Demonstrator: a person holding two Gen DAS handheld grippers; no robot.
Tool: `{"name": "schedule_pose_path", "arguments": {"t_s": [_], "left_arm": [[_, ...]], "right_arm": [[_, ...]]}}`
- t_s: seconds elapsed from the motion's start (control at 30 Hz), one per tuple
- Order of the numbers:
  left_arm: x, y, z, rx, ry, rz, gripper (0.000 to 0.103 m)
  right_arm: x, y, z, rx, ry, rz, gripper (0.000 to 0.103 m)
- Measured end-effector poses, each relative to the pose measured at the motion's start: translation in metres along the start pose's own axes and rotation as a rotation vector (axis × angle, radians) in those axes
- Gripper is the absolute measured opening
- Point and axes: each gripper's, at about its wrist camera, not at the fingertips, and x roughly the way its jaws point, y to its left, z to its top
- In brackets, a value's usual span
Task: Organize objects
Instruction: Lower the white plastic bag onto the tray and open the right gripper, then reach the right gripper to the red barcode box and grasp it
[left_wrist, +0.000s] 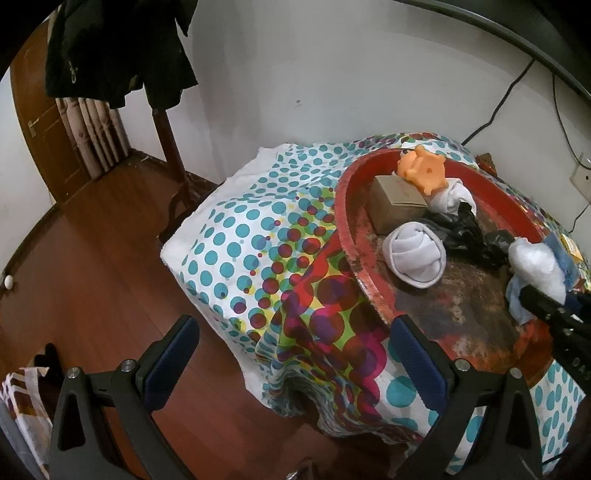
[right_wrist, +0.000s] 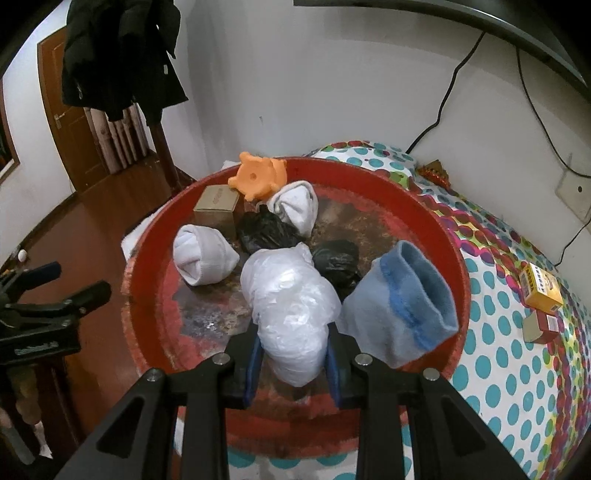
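while the white plastic bundle (right_wrist: 291, 314) is pinched between the jaws of the right gripper (right_wrist: 293, 354), it is held over the near part of the red tray (right_wrist: 452, 236), long axis running away from the jaws toward the tray's middle. a blue sock (right_wrist: 406, 306) lies just beside it on the right, black bags (right_wrist: 266, 230) beyond. the left gripper (left_wrist: 291, 354) is spread, empty, off the tray's left edge, so the right hand is judged nearer for the set-down.
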Motion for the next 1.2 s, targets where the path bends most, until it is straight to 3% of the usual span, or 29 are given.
{"name": "schedule_pose_path", "arguments": {"t_s": [0.5, 0.7, 1.0, 1.2], "left_arm": [[0.006, 0.001, -0.001, -0.016, 0.014, -0.028, 0.103], [0.011, 0.001, -0.003, -0.029, 0.026, -0.054, 0.103], [0.011, -0.001, -0.004, -0.021, 0.018, -0.041, 0.103], [0.006, 0.0, -0.004, -0.037, 0.003, -0.06, 0.103]], "right_arm": [[0.031, -0.002, 0.002, 0.003, 0.038, -0.011, 0.031], [0.028, -0.003, 0.005, -0.013, 0.027, -0.022, 0.049], [-0.028, -0.03, 0.006, 0.079, -0.084, 0.003, 0.054], [-0.064, -0.095, -0.007, 0.15, -0.136, -0.125, 0.059]]}}
